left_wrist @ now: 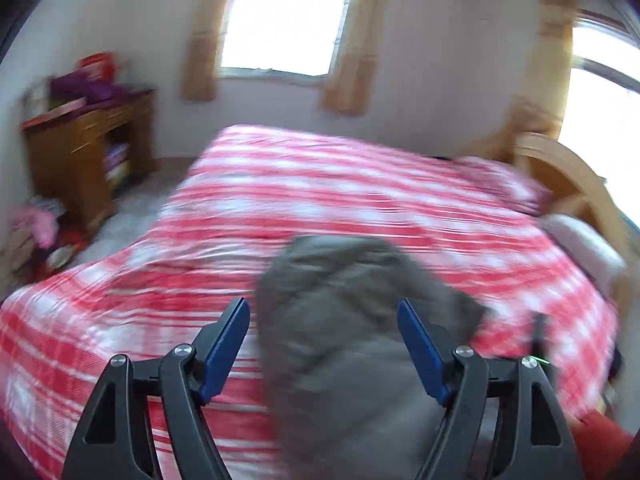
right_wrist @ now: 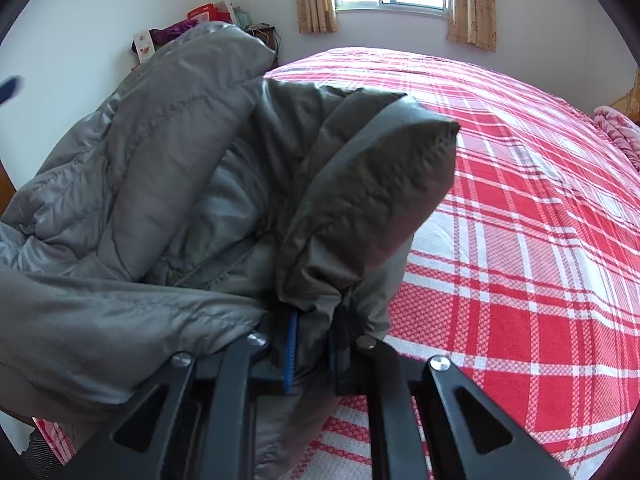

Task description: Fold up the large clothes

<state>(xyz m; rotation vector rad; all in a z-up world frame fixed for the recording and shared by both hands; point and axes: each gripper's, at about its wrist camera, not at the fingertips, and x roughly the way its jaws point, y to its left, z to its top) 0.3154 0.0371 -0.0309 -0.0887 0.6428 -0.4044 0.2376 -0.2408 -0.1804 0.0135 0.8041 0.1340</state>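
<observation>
Jacket: a grey padded jacket [right_wrist: 168,184] is bunched and lifted over the near edge of the bed [right_wrist: 520,240], at 9 o'clock in the right wrist view.
Right tool: the right tool [right_wrist: 312,344] is clamped tight on a puffy fold of the jacket's edge.
Left tool: the left tool [left_wrist: 324,348] stands wide apart, nothing pinched; grey fabric [left_wrist: 352,340] lies beyond, between its blades, in a blurred view.
Handling: likely light, soft and springy; the smooth shell looks slippery, so it may slide from a shallow pinch.
Where to grip: probably a stitched hem or collar seam, not loose padding.
</observation>
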